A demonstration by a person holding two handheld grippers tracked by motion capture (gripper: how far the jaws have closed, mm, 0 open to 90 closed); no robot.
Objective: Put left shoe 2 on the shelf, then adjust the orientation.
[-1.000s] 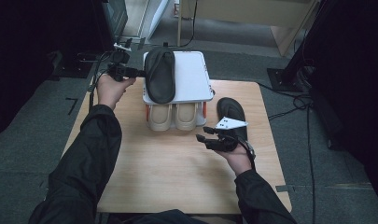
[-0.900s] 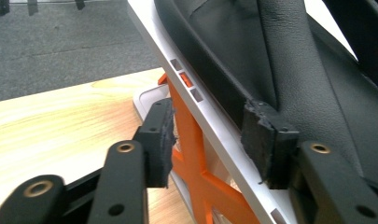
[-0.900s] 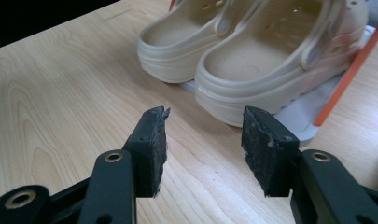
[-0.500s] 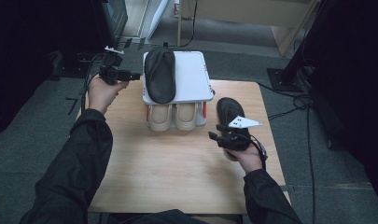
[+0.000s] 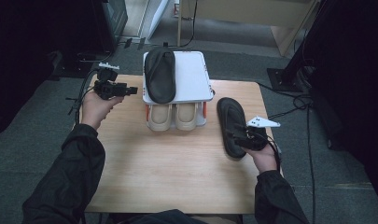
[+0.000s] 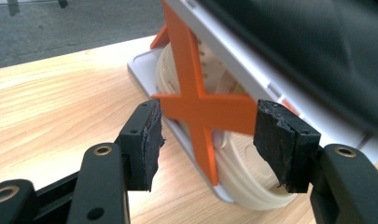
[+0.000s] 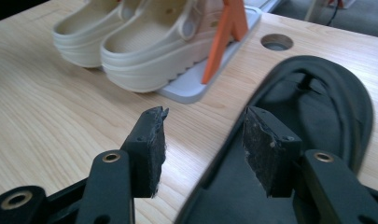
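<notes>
High view: left claw, its jaws just opened and empty, hangs left of the rack-top slipper. Right claw, open, straddles the second slipper's near edge on the worktop, right of the rack; next, close and lift.

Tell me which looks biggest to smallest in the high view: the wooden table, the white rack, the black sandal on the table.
1. wooden table
2. white rack
3. black sandal on the table
The rack stands higher, nearer the camera, so it may look slightly bigger.
</notes>
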